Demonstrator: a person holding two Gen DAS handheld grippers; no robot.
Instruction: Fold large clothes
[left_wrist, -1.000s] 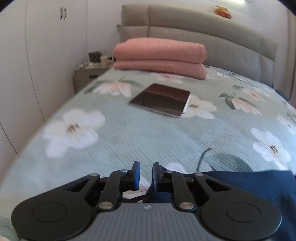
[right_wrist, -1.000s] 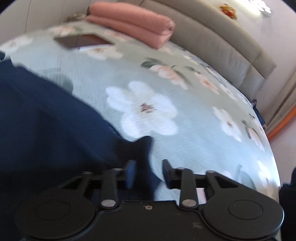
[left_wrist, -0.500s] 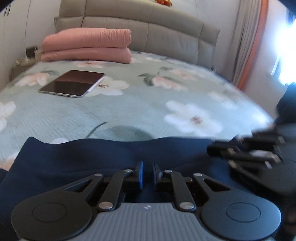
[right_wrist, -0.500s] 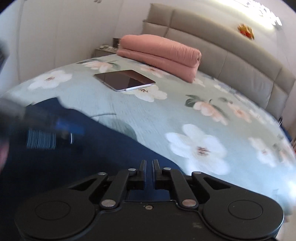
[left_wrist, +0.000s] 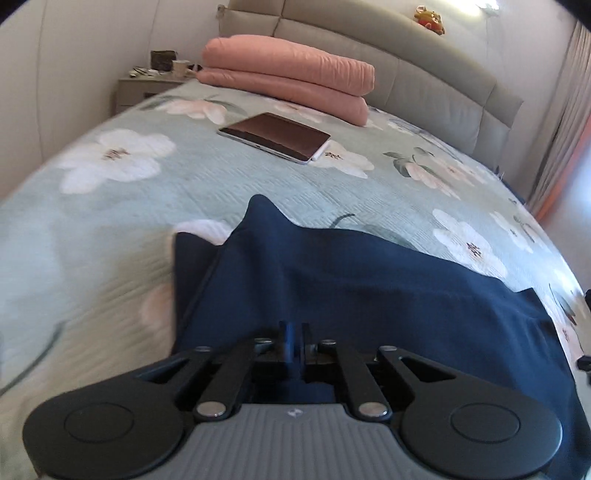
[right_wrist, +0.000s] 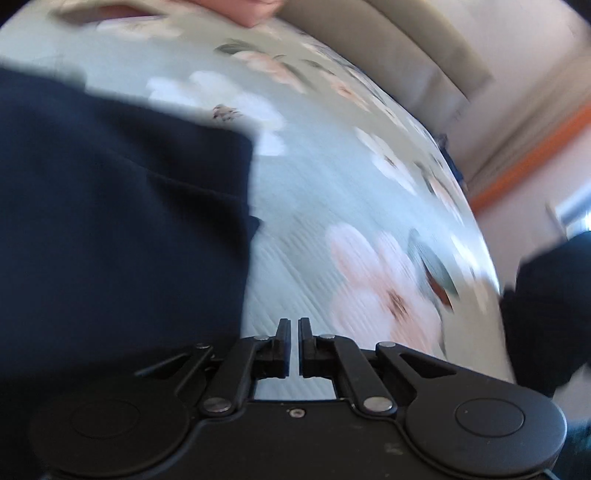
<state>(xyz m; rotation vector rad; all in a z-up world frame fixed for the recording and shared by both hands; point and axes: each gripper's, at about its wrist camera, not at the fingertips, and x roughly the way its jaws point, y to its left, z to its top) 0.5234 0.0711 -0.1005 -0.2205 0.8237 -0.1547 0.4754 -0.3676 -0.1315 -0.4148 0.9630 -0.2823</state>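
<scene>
Your left gripper is clamped on a fold of the navy garment, which lies on the floral bed near its foot. Keep that pinch firm and draw the cloth flat. Your right gripper, just beside the garment's right edge, has just been closing and is together on nothing; reopen it before taking the edge.

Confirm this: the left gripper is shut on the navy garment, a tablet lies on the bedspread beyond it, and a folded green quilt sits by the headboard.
One thing is off: the quilt is pink, not green, as the left wrist view shows. The rest stands: the left gripper is shut on the navy garment, and the tablet lies on the bedspread beyond it, with the quilt by the headboard.
</scene>
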